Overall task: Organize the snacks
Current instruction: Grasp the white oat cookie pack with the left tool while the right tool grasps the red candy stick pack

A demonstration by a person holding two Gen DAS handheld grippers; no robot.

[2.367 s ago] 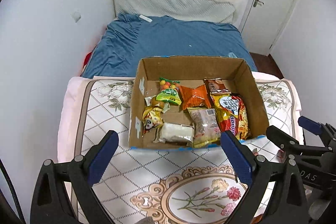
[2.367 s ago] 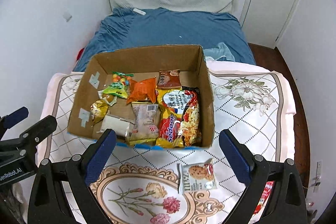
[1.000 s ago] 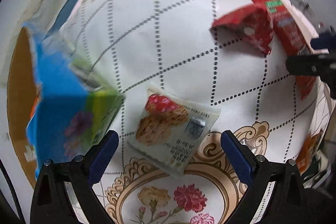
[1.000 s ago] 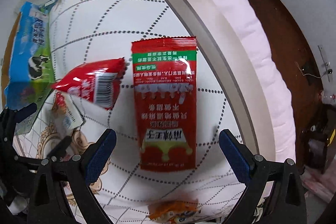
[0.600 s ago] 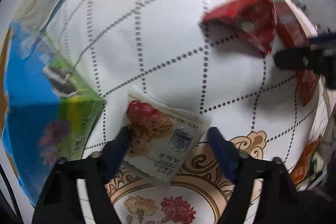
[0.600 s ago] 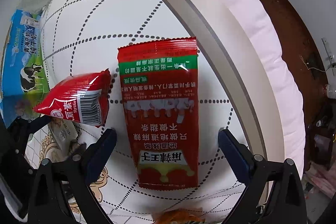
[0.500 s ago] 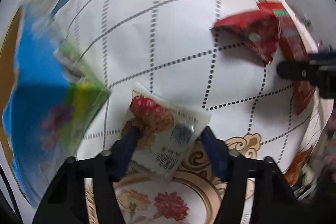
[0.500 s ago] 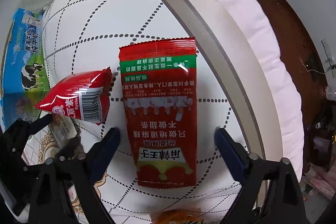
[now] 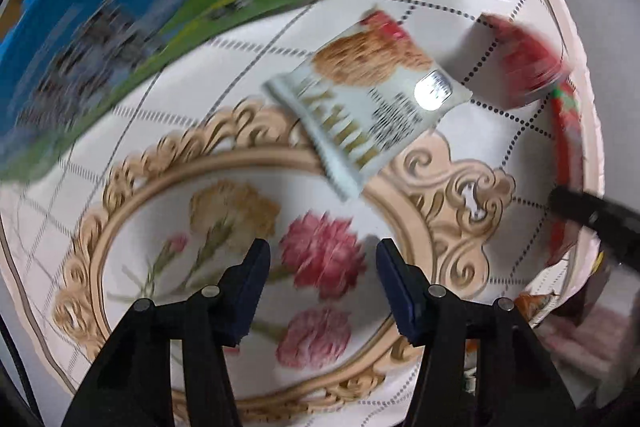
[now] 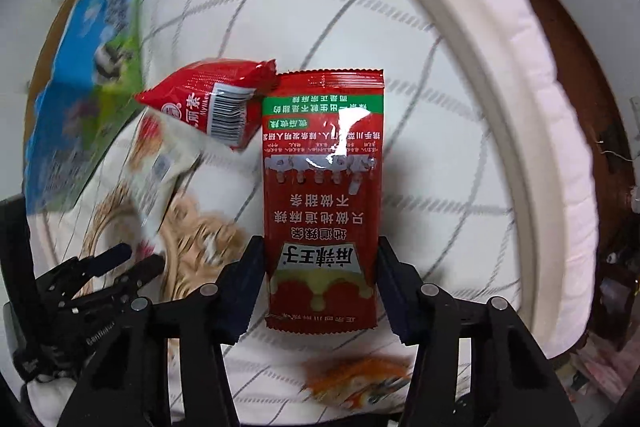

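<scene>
We pointed both grippers almost straight down at the patterned cloth [image 9: 224,187] that covered the work surface.

Left gripper [image 9: 322,279]: the jaws were closing and stood narrow, with a small gap left between the blue pads [image 9: 250,291]. Nothing lay between them; only the printed pink flower of the cloth showed in the gap. The white cookie packet [image 9: 368,99] lay flat on the cloth beyond the fingertips, apart from them. This view was motion-blurred.

Right gripper [image 10: 320,287]: the jaws were closing around the lower end of the long red snack packet [image 10: 324,187]. The pads [image 10: 248,283] stood at both long edges of the packet and appeared to touch them. The packet lay flat with its printed face up.

Other items:
- The small red packet [image 10: 212,107] lay just beside the upper left corner of the long red one; whether the two touched we could not tell.
- The blue and green printed box [image 10: 80,87] stood at the left edge of the cloth in the right wrist view.
- An orange packet [image 10: 360,379], blurred, lay near the lower edge of the cloth, below the right gripper.
</scene>
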